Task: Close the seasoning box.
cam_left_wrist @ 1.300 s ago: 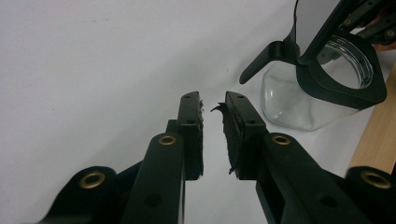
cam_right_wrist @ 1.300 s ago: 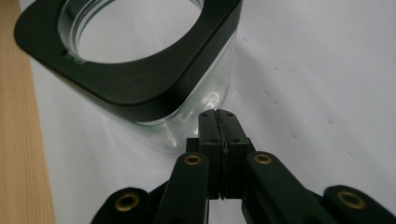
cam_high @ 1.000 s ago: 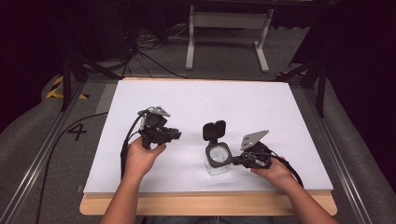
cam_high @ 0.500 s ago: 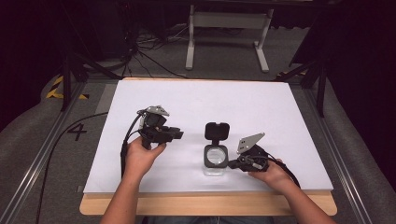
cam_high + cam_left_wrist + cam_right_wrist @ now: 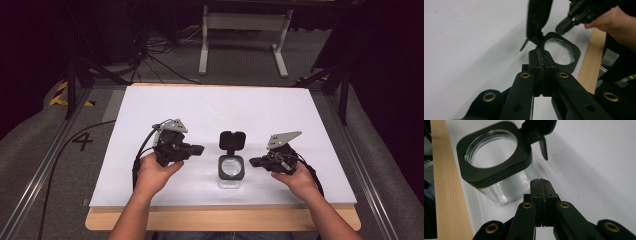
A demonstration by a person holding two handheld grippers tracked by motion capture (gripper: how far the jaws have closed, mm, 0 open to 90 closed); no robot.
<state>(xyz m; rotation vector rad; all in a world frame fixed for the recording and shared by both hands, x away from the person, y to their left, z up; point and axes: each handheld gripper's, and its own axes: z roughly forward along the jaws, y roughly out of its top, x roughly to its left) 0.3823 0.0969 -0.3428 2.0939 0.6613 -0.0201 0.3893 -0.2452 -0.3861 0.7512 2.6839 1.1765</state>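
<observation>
Both forearms in from the near edge, hands low over the white table [image 5: 280, 107]. Left gripper [image 5: 198, 149] held level, aimed right at the jar [image 5: 231, 172], stopped near it; jaws pressed together, nothing between them. Right gripper [image 5: 254, 161] aimed left at the jar's other side, tips just beside it, jaws likewise closed and empty. Glass jar sits between the two near the front edge, black square collar, hinged lid [image 5: 232, 140] flipped open and standing up behind the mouth. Wooden table edge [image 5: 225, 219] just behind the hands. Cables and a metal stand [image 5: 243, 22] on the floor beyond.
</observation>
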